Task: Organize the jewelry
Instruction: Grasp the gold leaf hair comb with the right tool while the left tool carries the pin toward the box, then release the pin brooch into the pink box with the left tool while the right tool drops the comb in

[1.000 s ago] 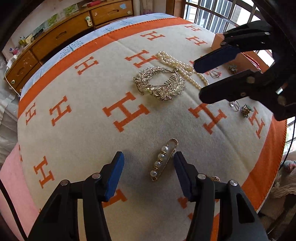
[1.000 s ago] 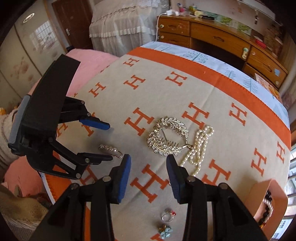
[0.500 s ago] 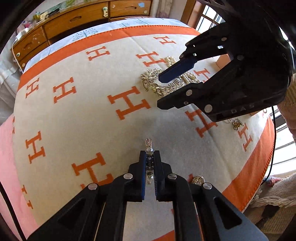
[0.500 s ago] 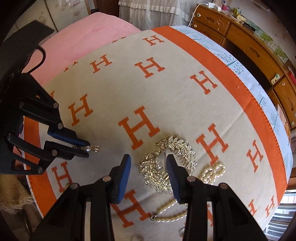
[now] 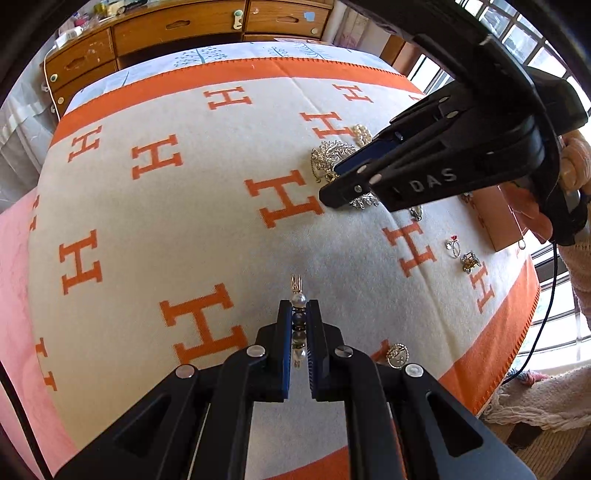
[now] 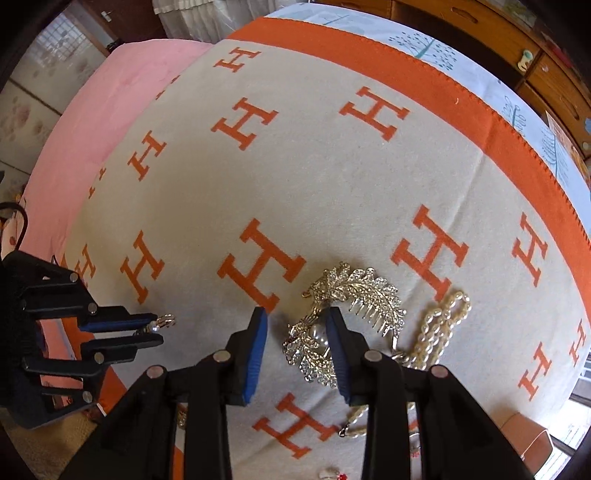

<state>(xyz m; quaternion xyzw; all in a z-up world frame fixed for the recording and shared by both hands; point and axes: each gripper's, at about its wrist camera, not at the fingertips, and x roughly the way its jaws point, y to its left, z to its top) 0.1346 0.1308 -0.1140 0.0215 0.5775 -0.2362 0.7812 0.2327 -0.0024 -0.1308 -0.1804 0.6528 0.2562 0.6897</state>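
Observation:
My left gripper is shut on a gold pearl brooch pin and holds it above the cream and orange H-pattern blanket; it also shows in the right wrist view. My right gripper is open and hangs just over a rhinestone leaf hair comb, whose lower left part lies between the fingers. In the left wrist view the right gripper hides most of the comb. A pearl necklace lies right of the comb.
Small rings, a charm and a round gold brooch lie near the blanket's right edge. An orange box stands at the right. Wooden drawers are behind the bed. A pink sheet lies beside the blanket.
My left gripper shut on the pearl brooch pin and lifted it off the blanket. My right gripper moved left and down over the leaf comb, staying open.

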